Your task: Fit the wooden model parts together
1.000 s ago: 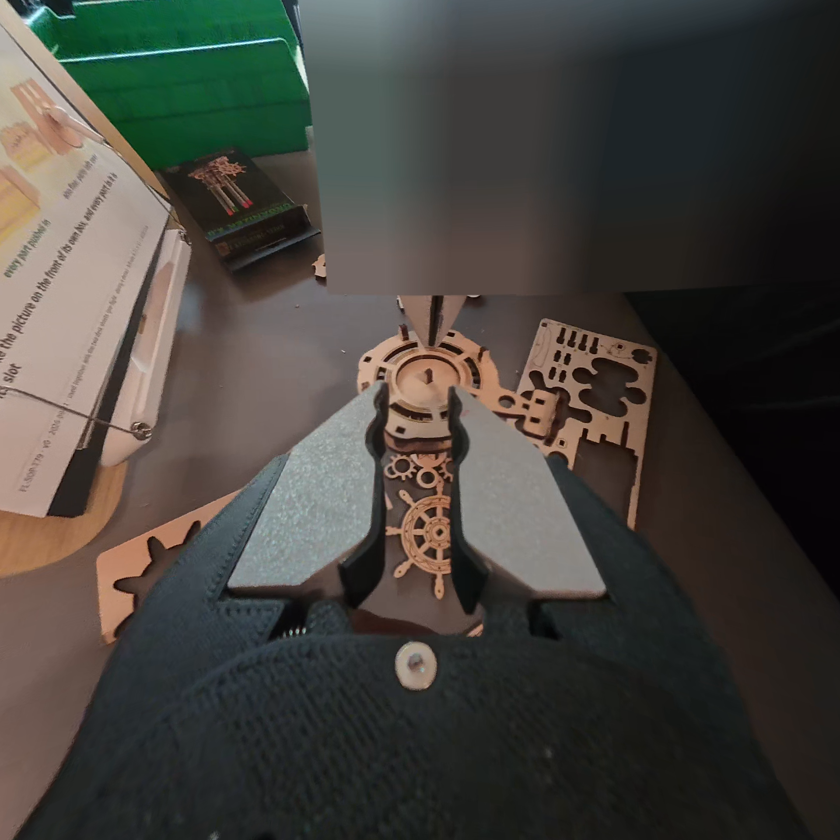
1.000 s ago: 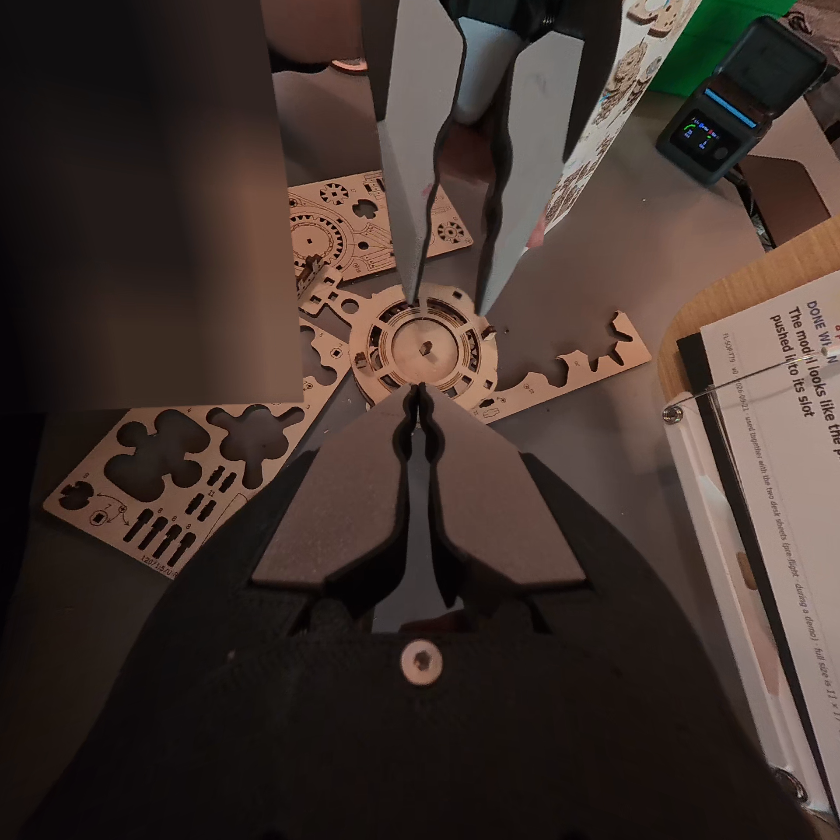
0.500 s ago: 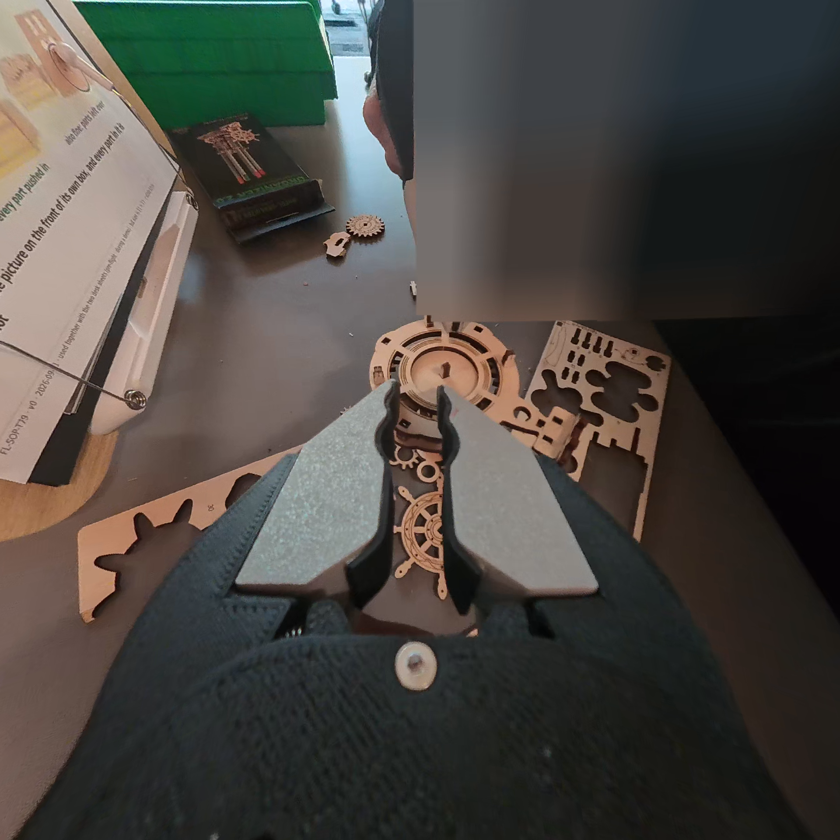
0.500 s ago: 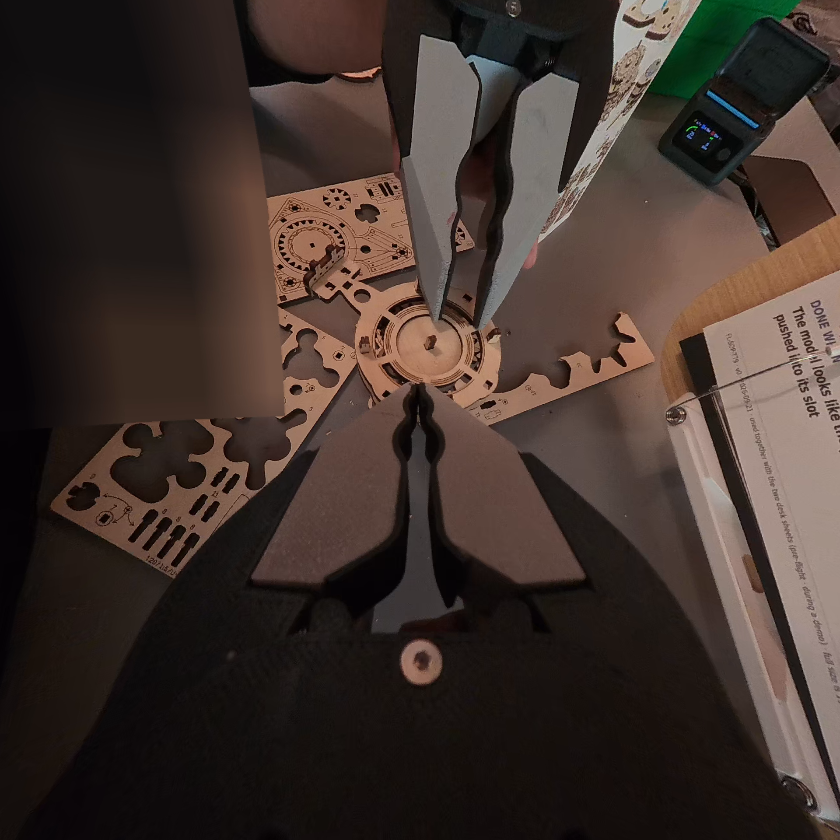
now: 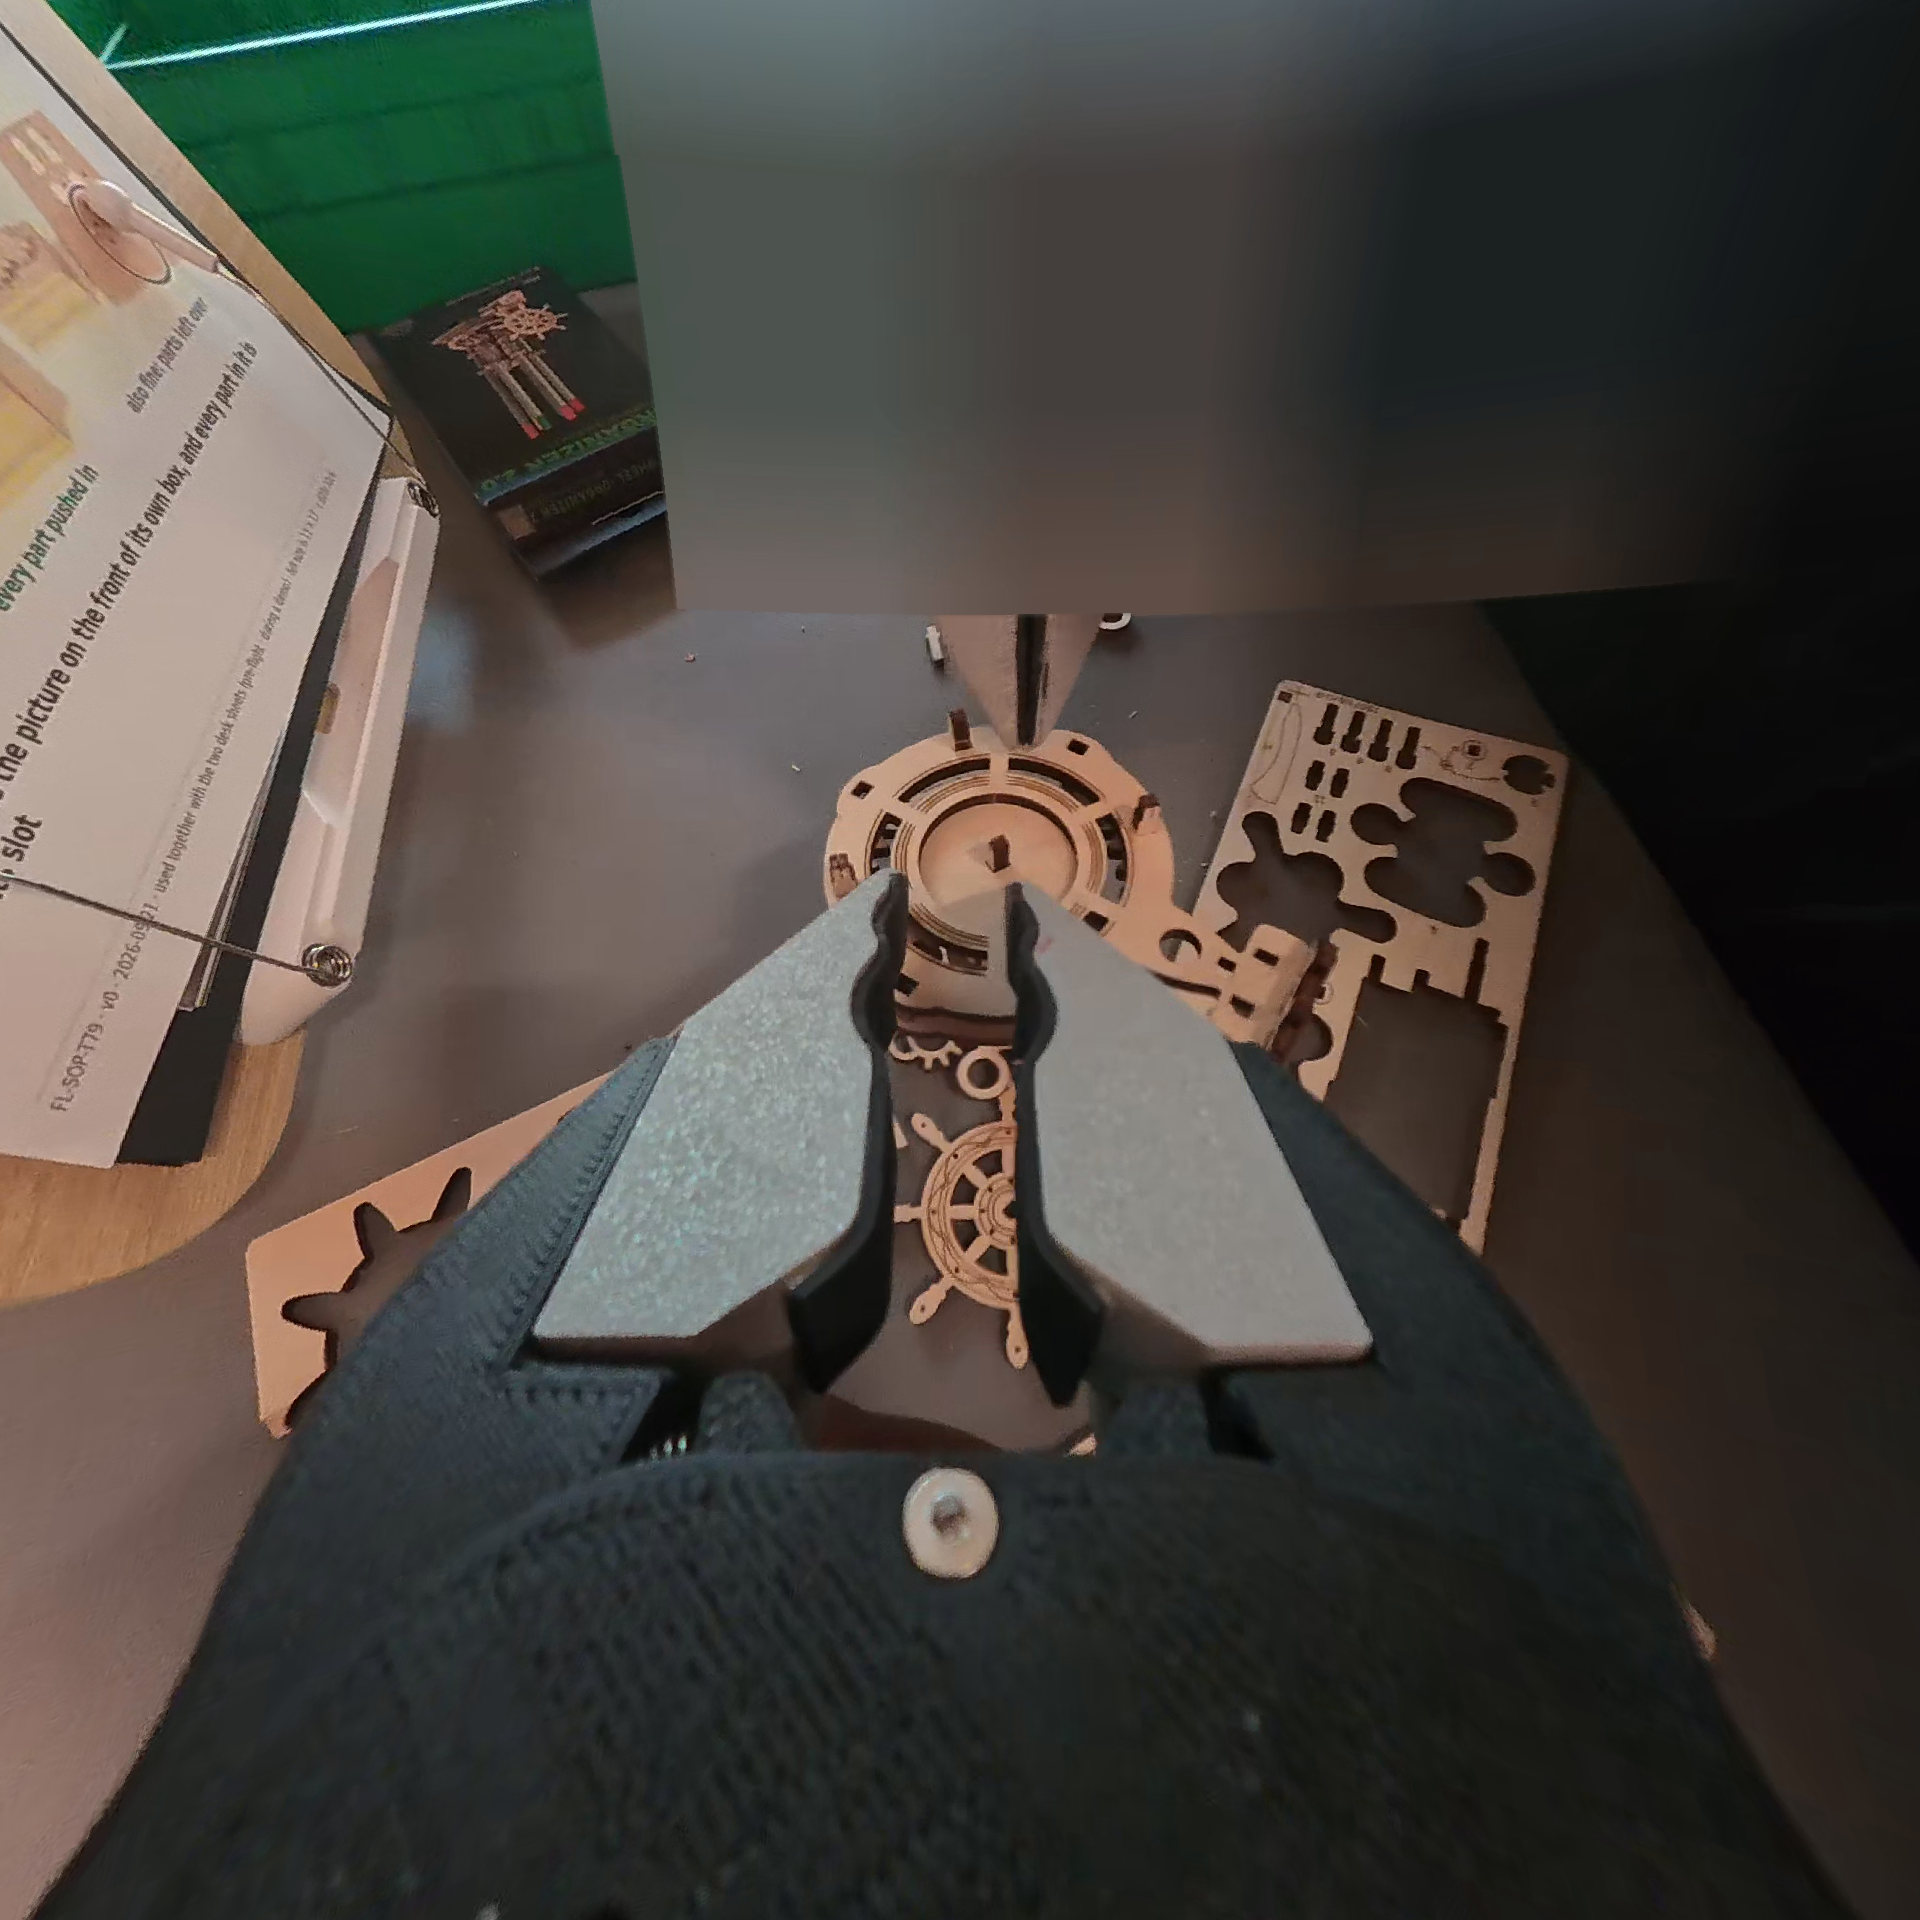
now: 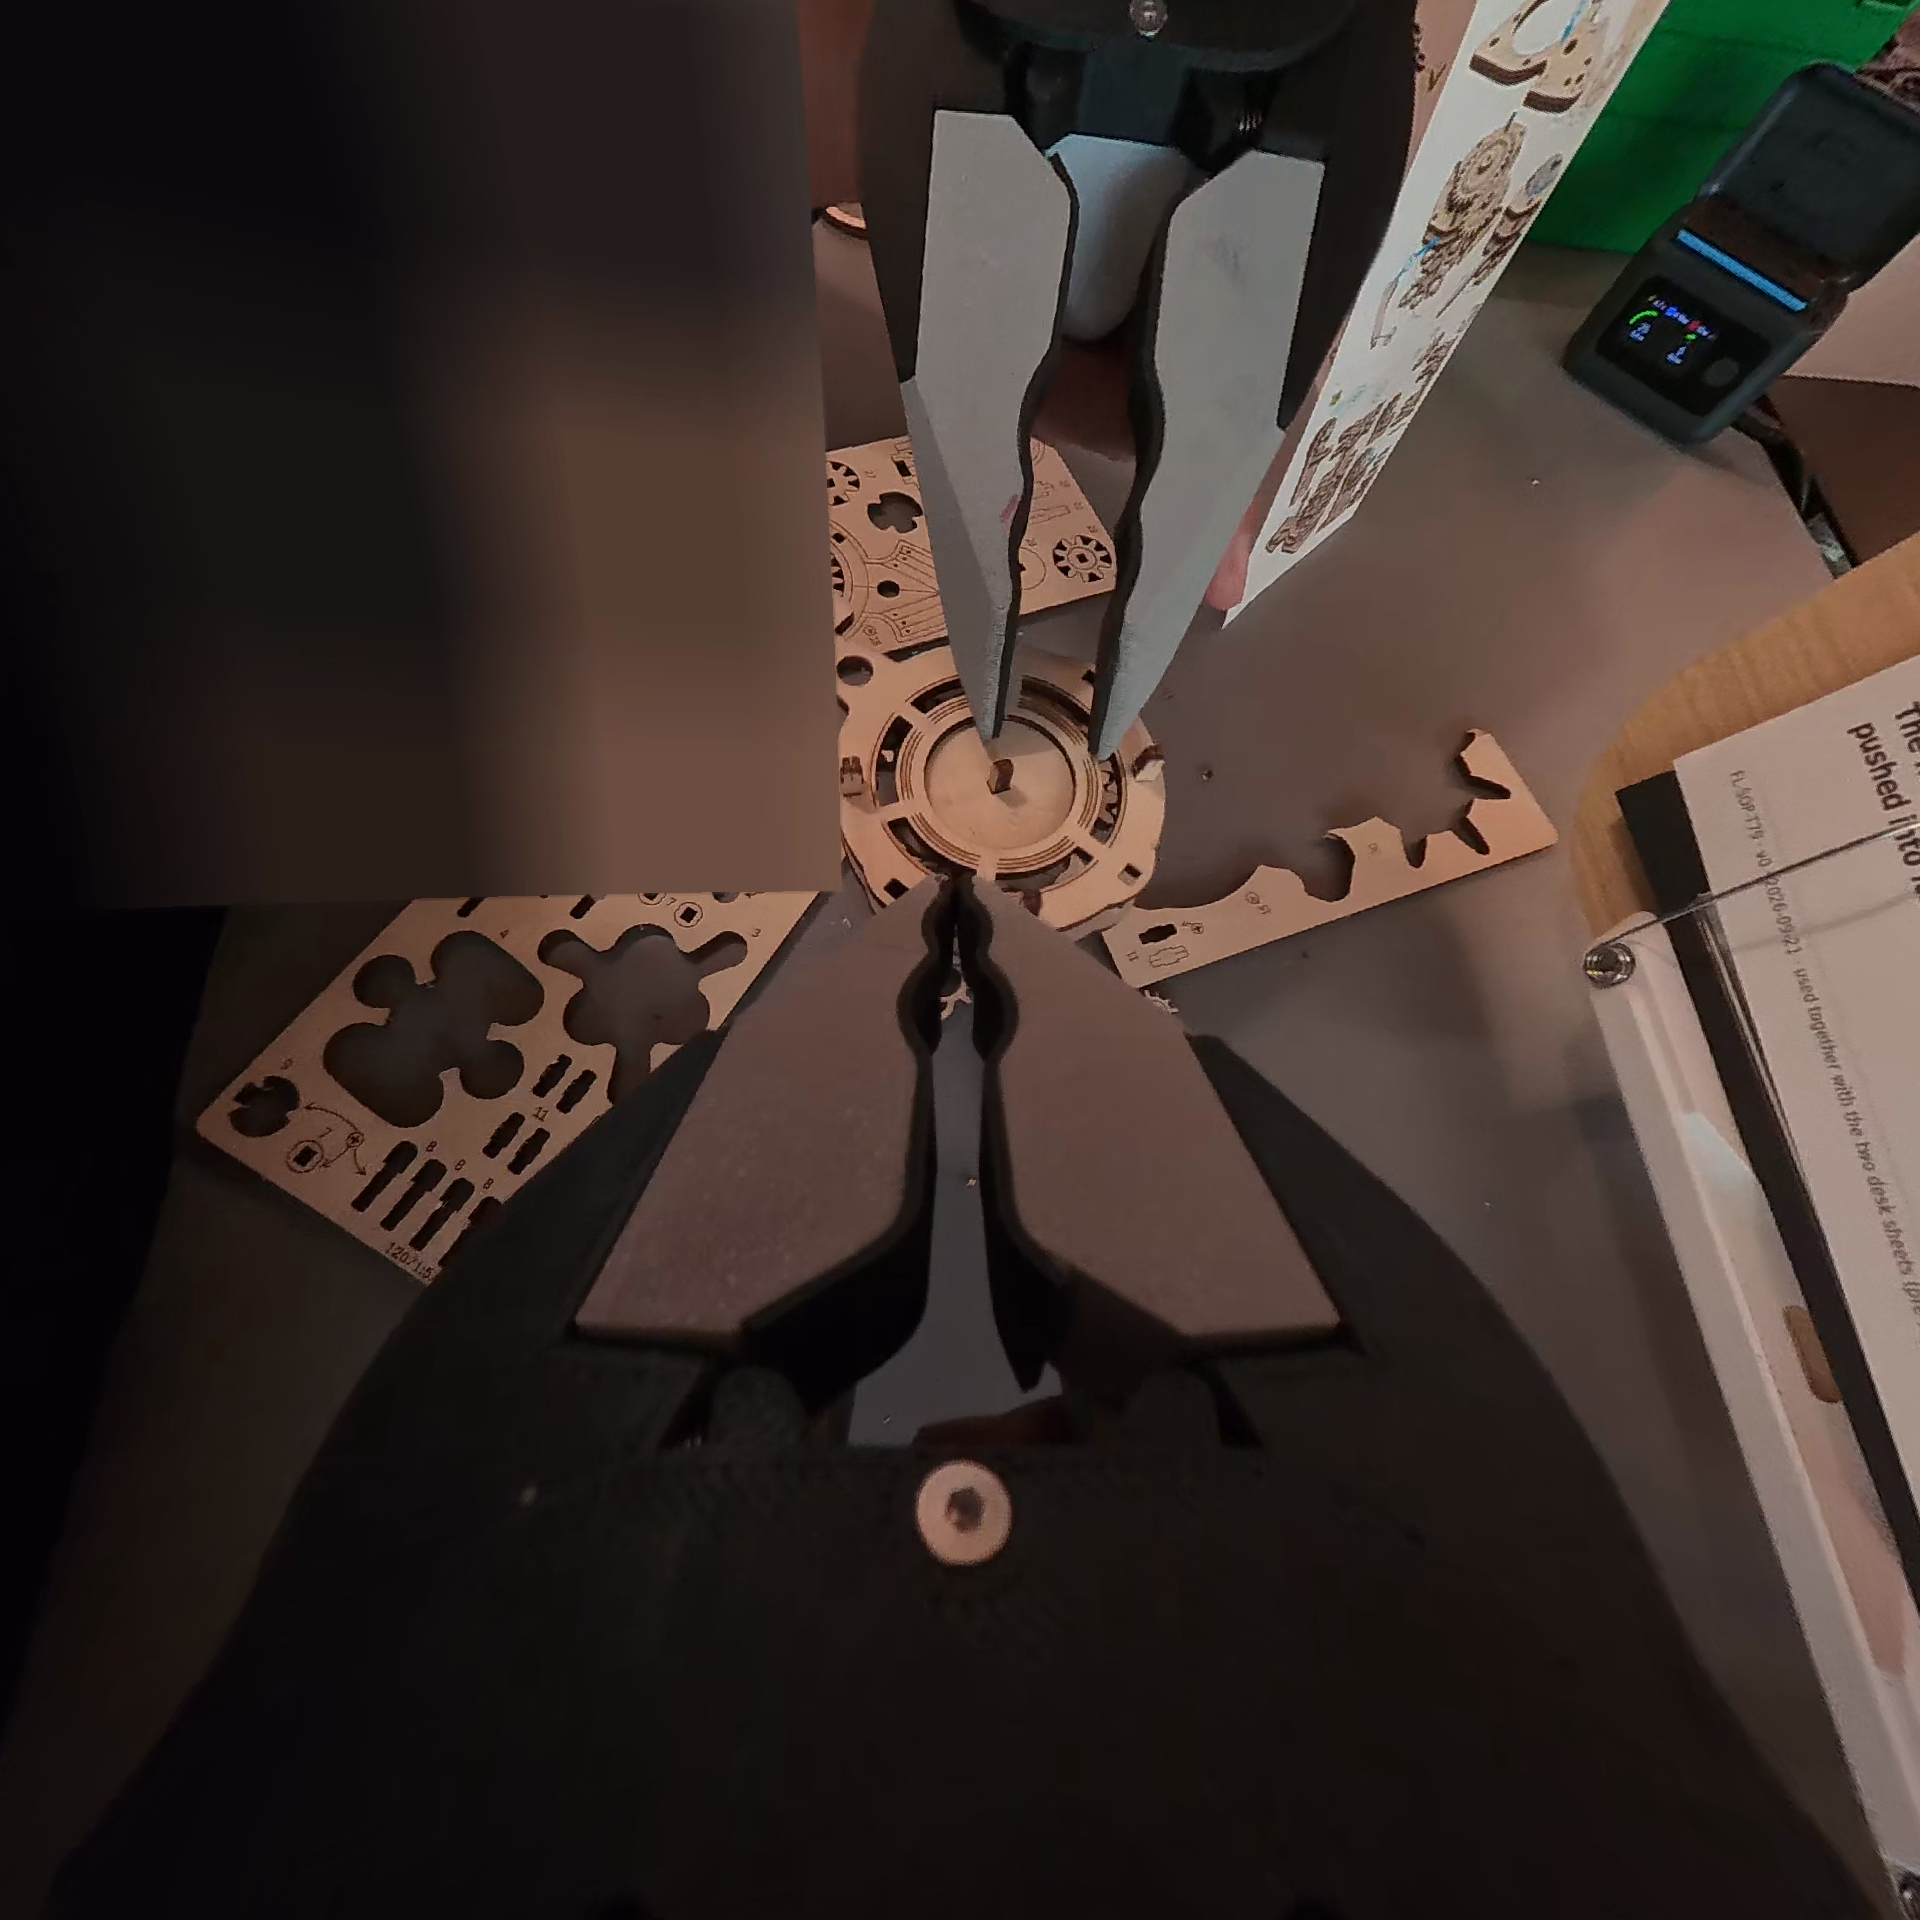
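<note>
A round wooden assembly (image 5: 997, 852) with a raised centre disc and a small peg lies flat on the dark table; it also shows in the right wrist view (image 6: 997, 805). My left gripper (image 5: 953, 891) is open, its tips standing on the near part of the centre disc; from the other side it (image 6: 1049, 736) comes down steeply. My right gripper (image 6: 951, 891) is shut and empty, its tip at the assembly's rim; in the left wrist view its tip (image 5: 1023, 691) touches the far rim. A ship's wheel part (image 5: 971, 1216) and small gears (image 5: 961, 1060) lie below my left fingers.
Punched-out wooden sheets (image 5: 1382, 935) (image 6: 468, 1049) and a strip with gear cut-outs (image 6: 1340, 873) lie around the assembly. An instruction stand (image 5: 156, 623) (image 6: 1818, 1039), a dark product box (image 5: 530, 416), green bins (image 5: 364, 156), a small screen device (image 6: 1714, 291) and an upright picture sheet (image 6: 1403, 343) ring the work area. Both grippers' tips are close together, under 4 cm apart.
My left jaws have narrowed a little over the centre disc, and the left gripper tilted back and returned. My right gripper has stayed shut at the rim.
</note>
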Action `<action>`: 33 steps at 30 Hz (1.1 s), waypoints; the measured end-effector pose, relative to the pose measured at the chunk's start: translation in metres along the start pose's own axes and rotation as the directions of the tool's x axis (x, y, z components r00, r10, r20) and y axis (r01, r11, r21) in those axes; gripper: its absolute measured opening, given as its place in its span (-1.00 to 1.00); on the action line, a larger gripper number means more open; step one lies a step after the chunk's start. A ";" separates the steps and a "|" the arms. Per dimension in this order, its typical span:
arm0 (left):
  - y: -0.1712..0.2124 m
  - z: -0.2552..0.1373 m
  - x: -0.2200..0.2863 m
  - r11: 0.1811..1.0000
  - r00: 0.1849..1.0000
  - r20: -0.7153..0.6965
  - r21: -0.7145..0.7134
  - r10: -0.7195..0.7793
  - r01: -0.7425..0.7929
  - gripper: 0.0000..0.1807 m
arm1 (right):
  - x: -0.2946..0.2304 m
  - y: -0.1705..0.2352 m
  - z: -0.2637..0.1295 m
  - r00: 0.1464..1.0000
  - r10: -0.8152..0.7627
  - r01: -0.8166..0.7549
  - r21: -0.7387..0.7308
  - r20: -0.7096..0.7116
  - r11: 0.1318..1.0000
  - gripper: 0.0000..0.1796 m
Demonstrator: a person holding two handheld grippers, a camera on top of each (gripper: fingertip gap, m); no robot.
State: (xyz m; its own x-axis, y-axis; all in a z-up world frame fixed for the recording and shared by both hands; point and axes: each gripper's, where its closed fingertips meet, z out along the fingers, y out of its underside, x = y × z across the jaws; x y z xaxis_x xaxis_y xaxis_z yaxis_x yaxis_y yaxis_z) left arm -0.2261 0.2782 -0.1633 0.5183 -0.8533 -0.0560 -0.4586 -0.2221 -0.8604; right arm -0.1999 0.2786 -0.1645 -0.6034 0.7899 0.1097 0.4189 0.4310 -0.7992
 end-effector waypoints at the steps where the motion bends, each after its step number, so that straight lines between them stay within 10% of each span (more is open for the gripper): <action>1: 0.000 0.000 0.000 1.000 1.000 -0.003 0.003 -0.005 0.005 -0.81 | 0.000 0.000 0.000 1.000 -0.001 0.001 0.001 0.003 1.000 -1.00; 10: -0.002 0.003 0.002 1.000 1.000 -0.024 0.000 0.009 -0.009 -0.80 | 0.012 -0.004 -0.005 0.999 0.015 -0.017 0.048 0.028 0.999 -1.00; 24: -0.001 0.004 0.002 1.000 0.998 -0.058 0.022 -0.015 0.016 -0.81 | 0.023 -0.006 0.006 0.846 -0.094 0.017 0.151 0.525 0.988 -0.19; 33: -0.003 0.005 0.004 1.000 0.999 -0.053 0.021 0.004 -0.003 -0.81 | 0.008 0.000 0.023 0.913 -0.214 0.178 0.130 0.349 0.975 -0.28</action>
State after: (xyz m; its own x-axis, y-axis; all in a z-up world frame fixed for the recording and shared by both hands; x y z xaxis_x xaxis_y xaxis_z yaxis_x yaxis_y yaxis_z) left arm -0.2187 0.2780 -0.1638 0.4772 -0.8782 -0.0321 -0.4445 -0.2097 -0.8709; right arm -0.2209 0.2748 -0.1772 -0.8767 0.4767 0.0648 0.2123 0.5043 -0.8370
